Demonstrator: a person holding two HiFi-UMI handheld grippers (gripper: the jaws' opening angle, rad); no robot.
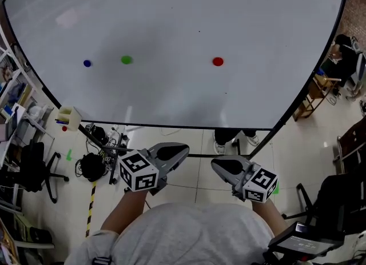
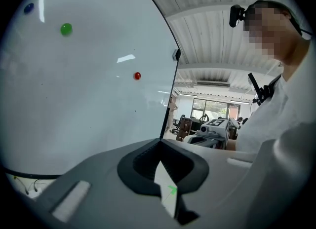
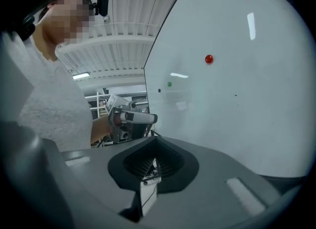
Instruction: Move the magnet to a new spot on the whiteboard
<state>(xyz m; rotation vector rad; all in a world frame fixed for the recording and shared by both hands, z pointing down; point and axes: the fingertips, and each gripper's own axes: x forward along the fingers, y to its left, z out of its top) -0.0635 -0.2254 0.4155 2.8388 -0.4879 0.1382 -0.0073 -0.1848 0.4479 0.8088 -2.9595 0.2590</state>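
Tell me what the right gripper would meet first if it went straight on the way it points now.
Probably the left gripper, whose tip lies just ahead of the right gripper, a little off its line. If it passes that, the bare whiteboard near its edge comes next. Depth is unclear.

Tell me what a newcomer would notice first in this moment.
A big whiteboard fills the head view, nearly bare but for a row of small dots: a blue magnet at left, a green magnet beside it, a red magnet farther right. Below its bottom edge, near the person's chest, the left gripper and right gripper angle toward each other, both shut and empty.
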